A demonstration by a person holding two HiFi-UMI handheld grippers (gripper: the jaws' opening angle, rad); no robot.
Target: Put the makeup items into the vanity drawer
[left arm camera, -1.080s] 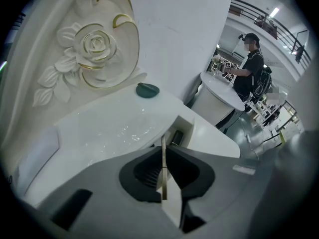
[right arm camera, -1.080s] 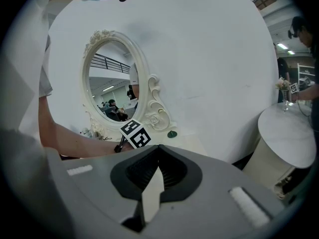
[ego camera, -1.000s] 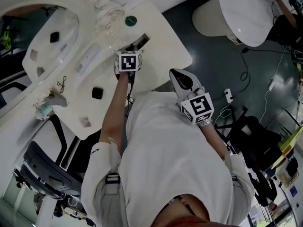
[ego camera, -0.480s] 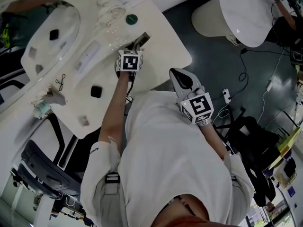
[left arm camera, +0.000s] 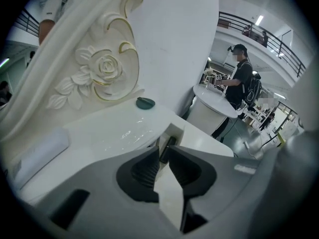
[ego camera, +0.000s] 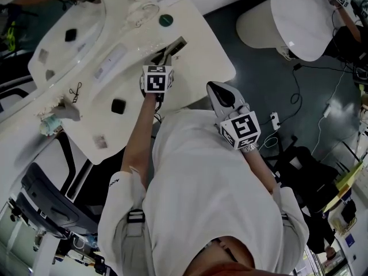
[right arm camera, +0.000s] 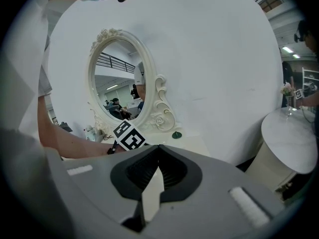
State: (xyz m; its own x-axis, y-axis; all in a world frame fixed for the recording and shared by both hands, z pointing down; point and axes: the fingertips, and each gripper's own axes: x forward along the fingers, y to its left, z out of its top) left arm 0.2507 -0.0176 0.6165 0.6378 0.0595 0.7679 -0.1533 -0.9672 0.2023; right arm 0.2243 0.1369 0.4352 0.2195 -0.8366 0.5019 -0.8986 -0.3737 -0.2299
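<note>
The white vanity top [ego camera: 201, 50] has a narrow drawer slot [ego camera: 174, 46] open near its right end. My left gripper [ego camera: 163, 55] hovers just over that slot, pointing steeply down. Its jaws have just been opening and stand a little apart [left arm camera: 163, 151]. A slim dark item [left arm camera: 168, 144] shows in the gap beyond the tips, down in the drawer [left arm camera: 174, 133]. A green round lid [ego camera: 166, 20], a black compact [ego camera: 118, 106] and a clear box [ego camera: 109, 62] lie on the top. My right gripper [ego camera: 214, 88] is shut and empty [right arm camera: 158, 148], held off the table's front edge.
An oval mirror [right arm camera: 117, 78] with a carved rose frame [left arm camera: 104, 68] backs the vanity. A round white side table [ego camera: 305, 16] stands at the right, with cables on the dark floor [ego camera: 299, 91]. A chair [ego camera: 52, 206] is at lower left. A person [left arm camera: 241, 78] stands by the far table.
My left gripper has drawn back and up a little from the drawer slot. The right gripper has kept still. The view has shifted slightly.
</note>
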